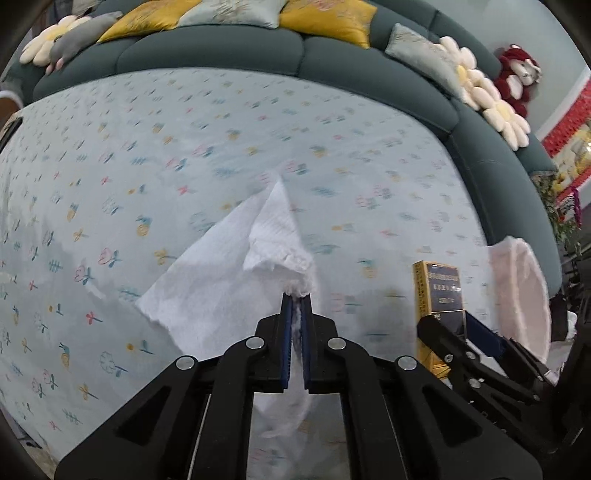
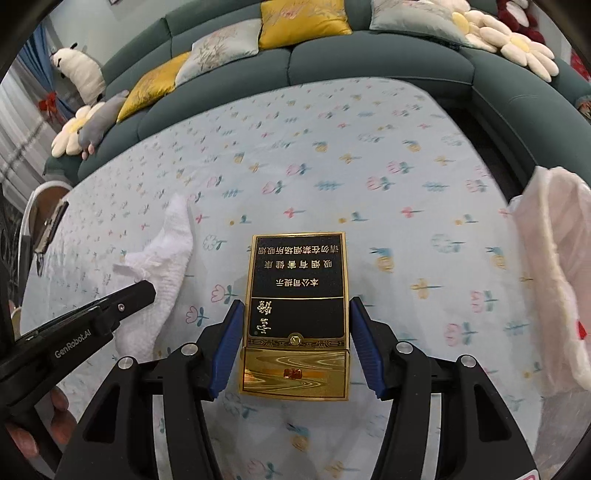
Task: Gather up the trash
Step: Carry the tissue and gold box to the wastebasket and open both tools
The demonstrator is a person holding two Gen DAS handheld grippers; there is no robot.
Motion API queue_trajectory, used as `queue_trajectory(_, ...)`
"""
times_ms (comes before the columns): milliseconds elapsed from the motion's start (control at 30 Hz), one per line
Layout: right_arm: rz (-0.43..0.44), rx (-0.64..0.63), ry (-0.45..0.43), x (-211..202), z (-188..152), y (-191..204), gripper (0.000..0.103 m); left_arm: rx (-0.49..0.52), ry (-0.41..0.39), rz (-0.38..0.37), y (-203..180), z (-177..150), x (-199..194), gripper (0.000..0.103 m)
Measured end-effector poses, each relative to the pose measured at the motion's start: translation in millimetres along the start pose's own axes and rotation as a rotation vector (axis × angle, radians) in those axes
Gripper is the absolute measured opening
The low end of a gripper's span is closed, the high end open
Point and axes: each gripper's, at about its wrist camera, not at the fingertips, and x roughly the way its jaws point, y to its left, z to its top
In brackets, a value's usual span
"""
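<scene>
You are working over a bed (image 2: 332,155) spread with a pale blue sheet printed with small flowers. A dark green padded headboard (image 1: 221,51) curves round its far side, lined with yellow and grey-green cushions (image 2: 303,18), daisy-shaped pillows (image 1: 491,96) and a red plush toy (image 1: 517,74). A pale pink plastic bag (image 2: 554,277) hangs to the right of the bed, its mouth toward you.

Your left tongs (image 1: 295,306) are closed tight on a white tissue (image 1: 236,266). The blue pads pinch its bunched end, and the rest of the sheet fans out ahead and to the left above the bed. A strip of it trails down between the fingers. From the right wrist view, the tissue sits on the left half of the bed.

Your right tongs (image 2: 294,314) are set partly apart with a black and gold cigarette box (image 2: 295,302) between the blue pads (image 2: 225,343). The pads stand just beside its long edges; whether they press on it you cannot tell. The box lies nearer the bag than the tissue does. From the left wrist view, the box stands upright in those tongs (image 1: 458,325), just left of the bag (image 1: 521,295).
</scene>
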Motion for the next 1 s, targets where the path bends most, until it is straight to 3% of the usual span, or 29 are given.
queue_trajectory(467, -0.046, 0.106, -0.141, -87, 2, -85, 0.055, 0.165, -0.064, -0.148, -128, -6, -50, 0.004)
queue_trajectory(1000, -0.130, 0.250, -0.250, -155, -17, -196, 0.055, 0.387, -0.062, -0.248, -267, -24, -59, 0.004)
